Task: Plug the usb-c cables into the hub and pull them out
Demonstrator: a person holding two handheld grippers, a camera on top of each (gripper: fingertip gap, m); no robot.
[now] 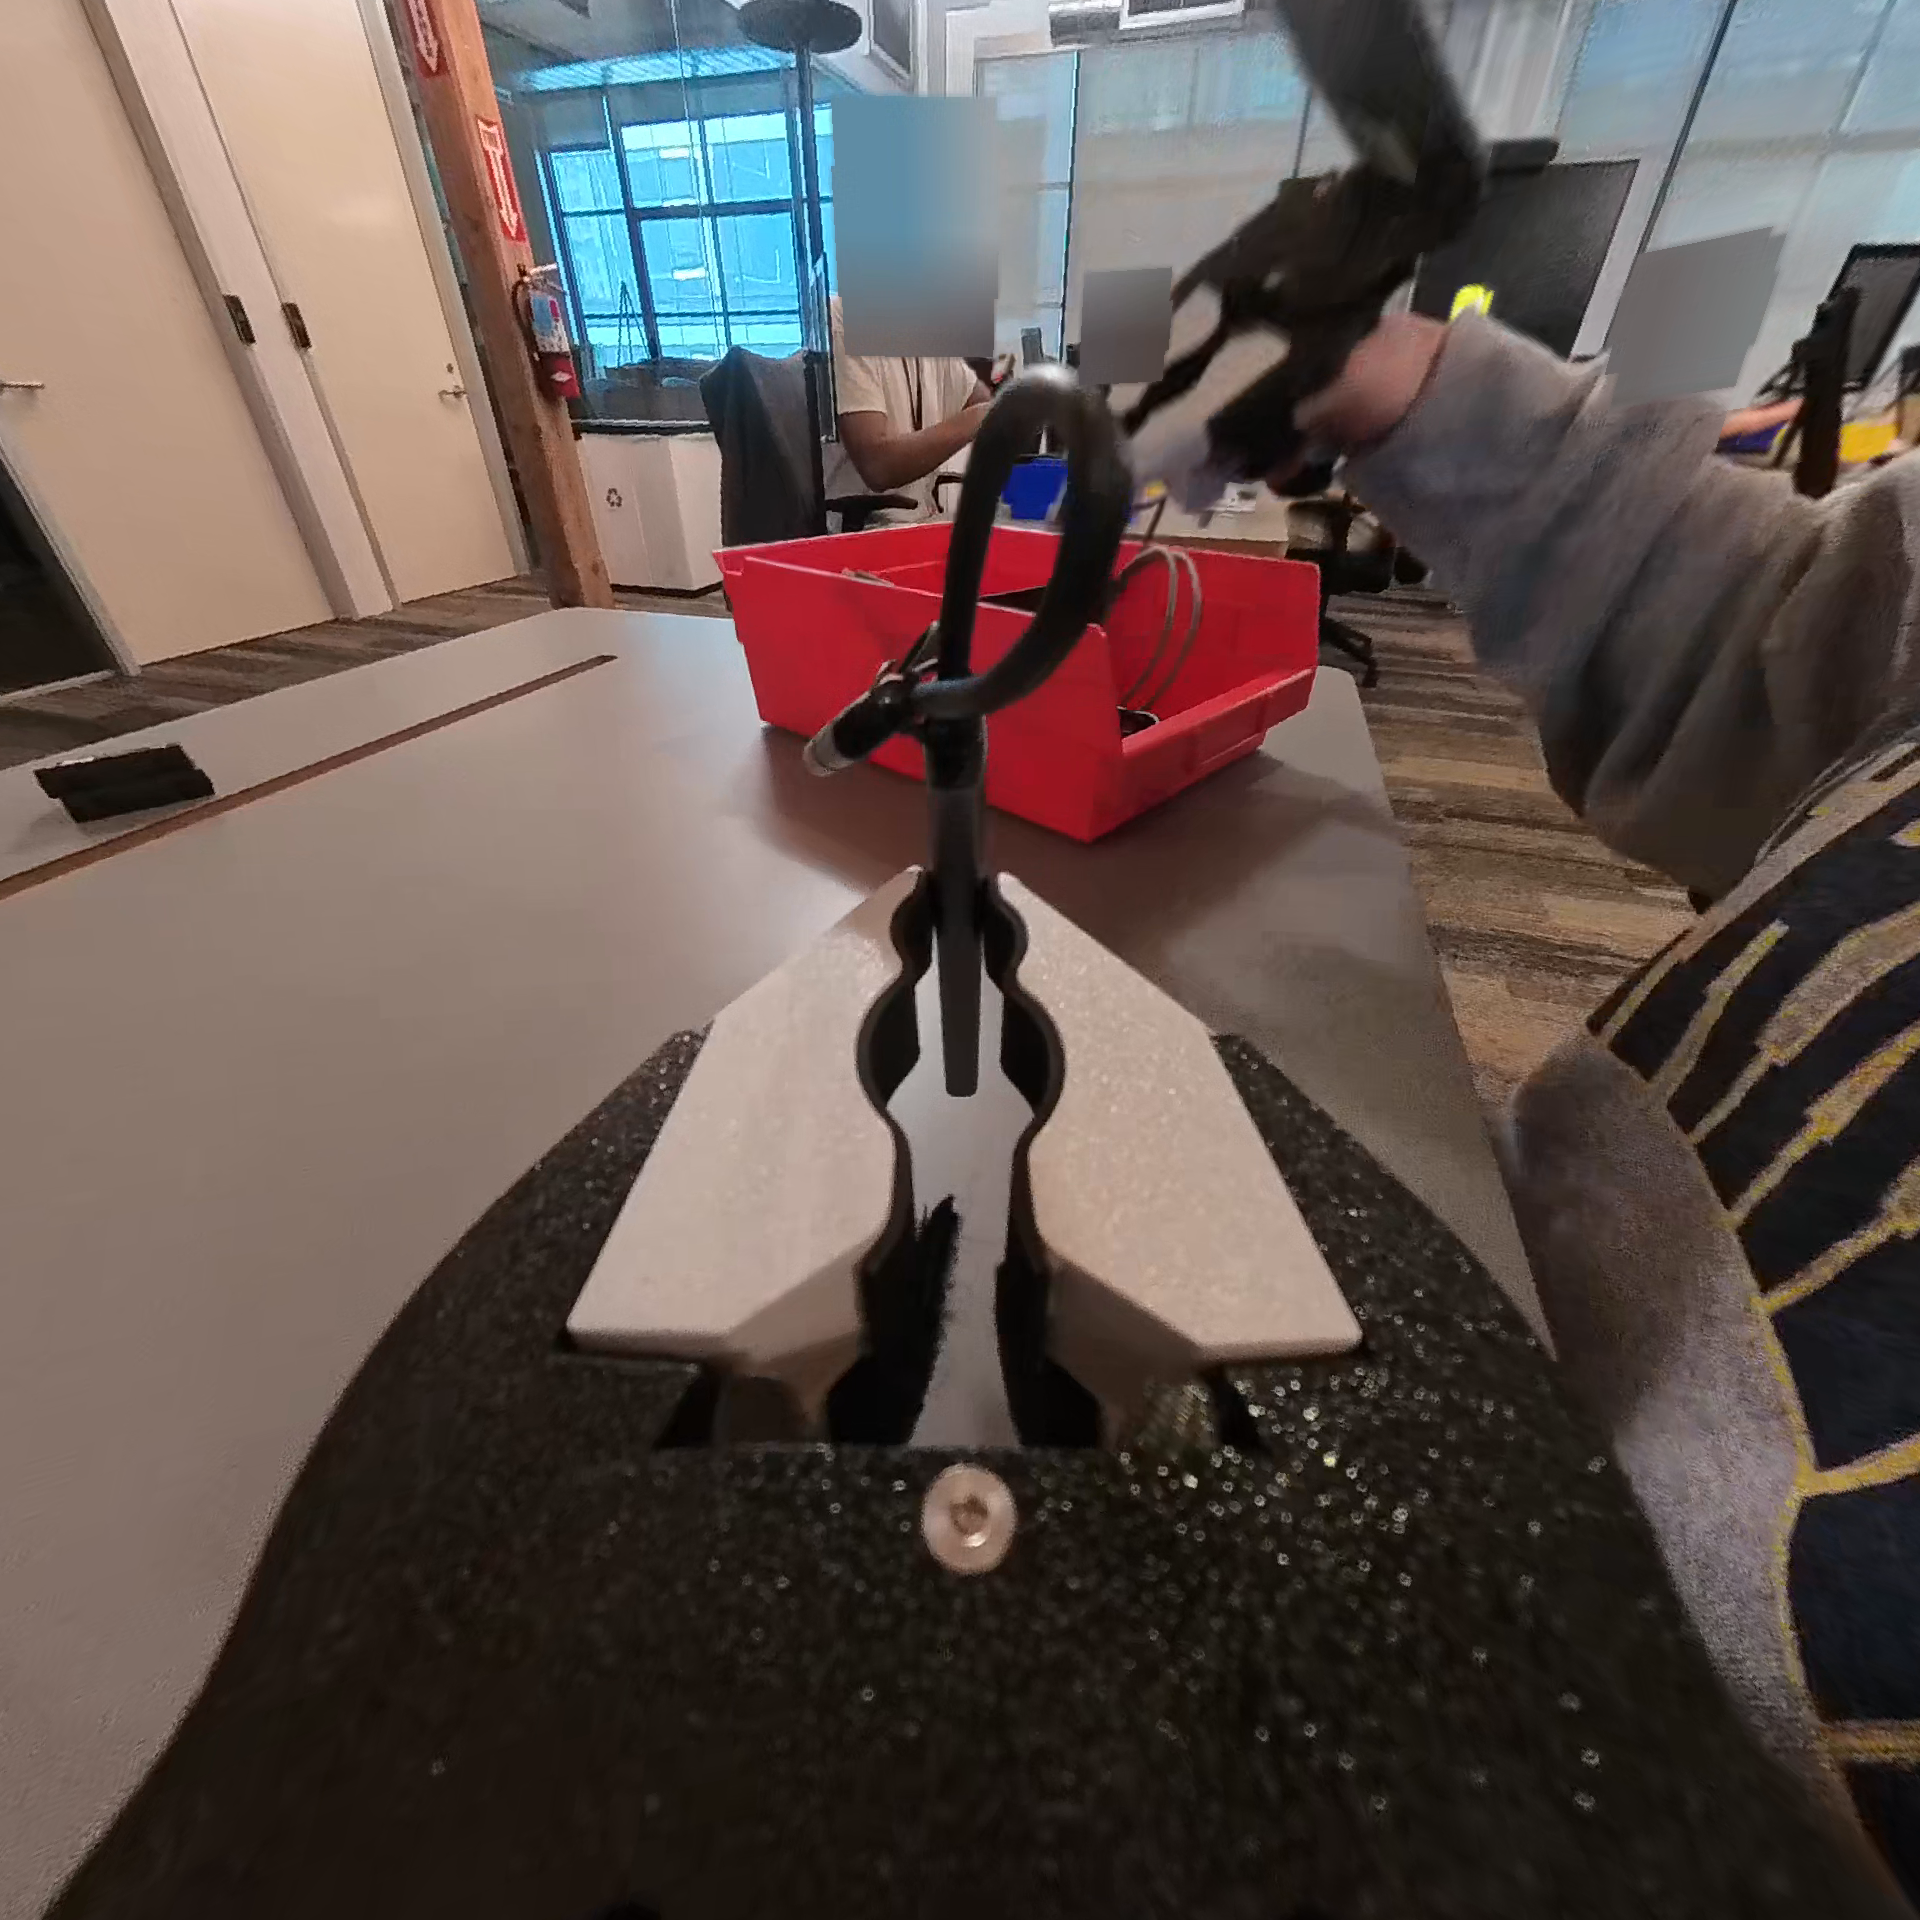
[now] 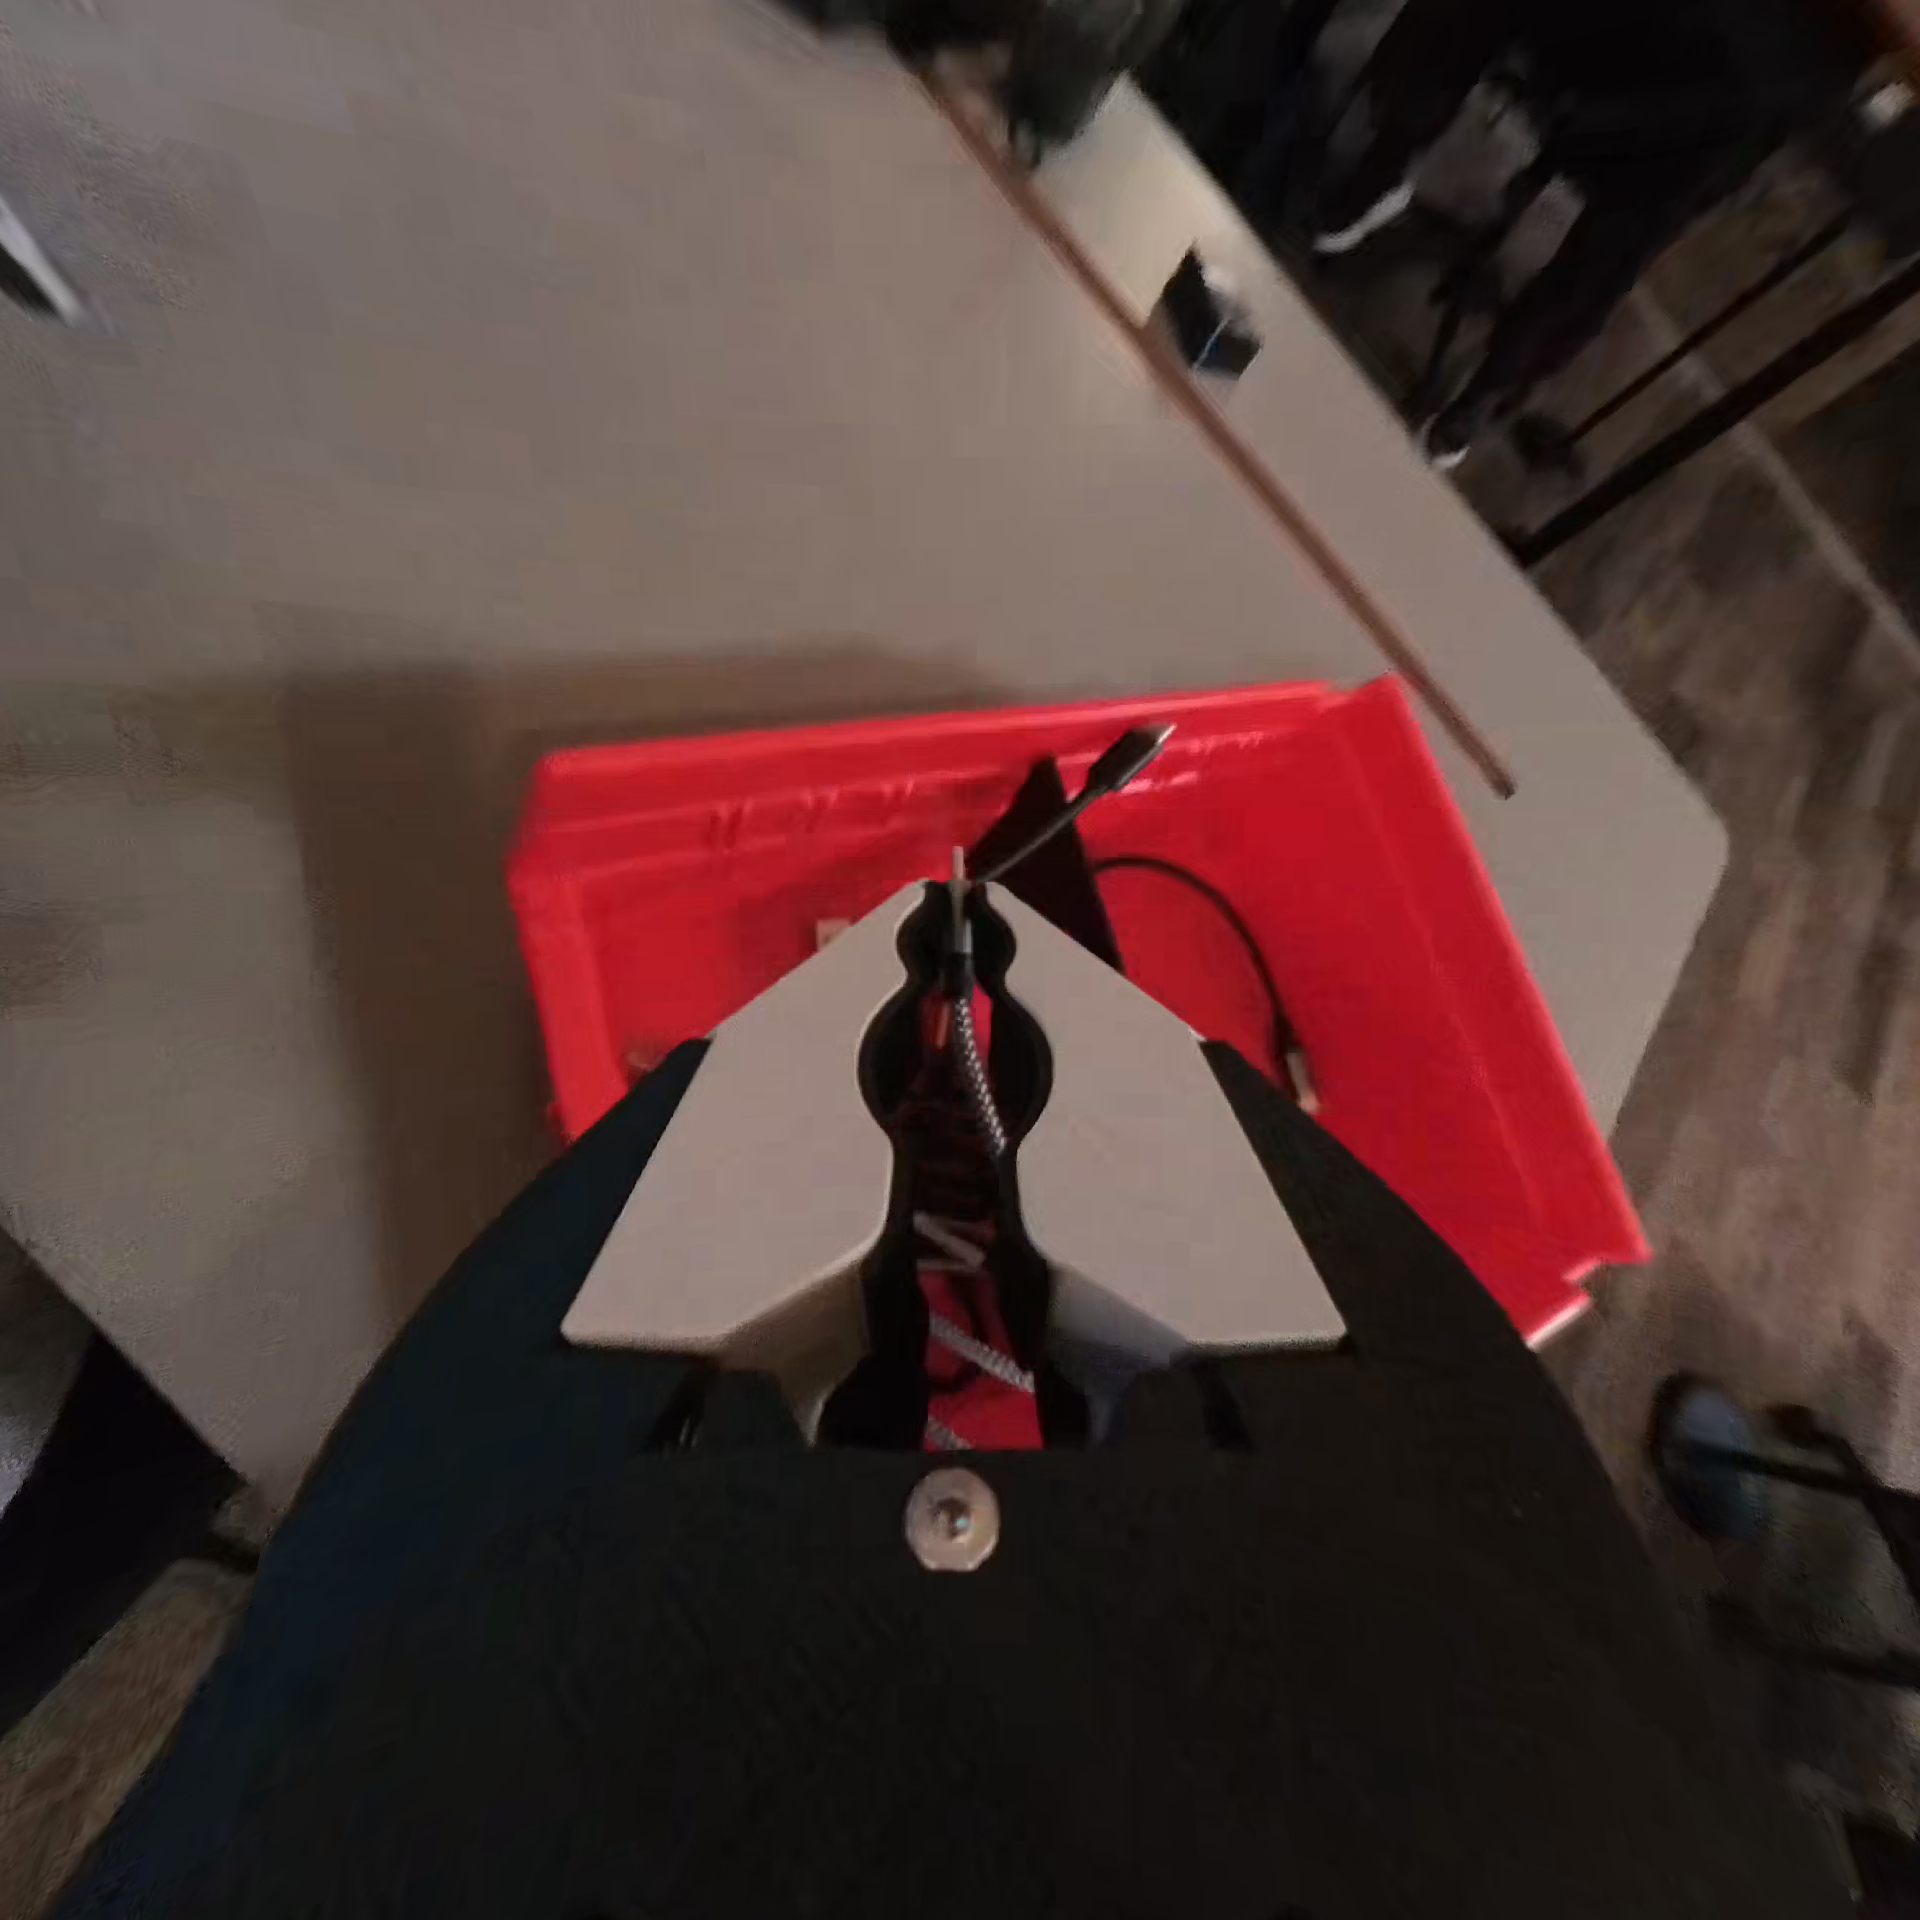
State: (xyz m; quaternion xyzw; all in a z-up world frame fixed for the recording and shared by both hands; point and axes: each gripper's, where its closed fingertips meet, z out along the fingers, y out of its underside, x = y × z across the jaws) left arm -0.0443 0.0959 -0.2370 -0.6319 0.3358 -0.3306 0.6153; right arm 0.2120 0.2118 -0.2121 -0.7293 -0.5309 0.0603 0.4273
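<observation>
In the left wrist view my left gripper [image 1: 958,885] is shut on a thin dark grey hub [image 1: 958,997] held edge-on above the table. The hub's black cable [image 1: 1049,540] loops up and back down to a plug [image 1: 844,736]. My right gripper [image 1: 1236,353] shows blurred at the upper right, held by a hand in a grey sleeve. In the right wrist view my right gripper [image 2: 958,889] is shut on the metal plug of a braided usb-c cable [image 2: 971,1049], above a red bin [image 2: 1434,935]. A second dark plug [image 2: 1130,750] on a thin stem sticks out just past the fingertips.
The red bin [image 1: 1039,675] stands on the grey table [image 1: 416,935] near its far right edge and holds more cables [image 2: 1247,956]. A black block [image 1: 123,781] lies on a neighbouring table at the left. A seated person [image 1: 904,416] and office chairs are behind. About 30 cm separates my left fingertips from my right.
</observation>
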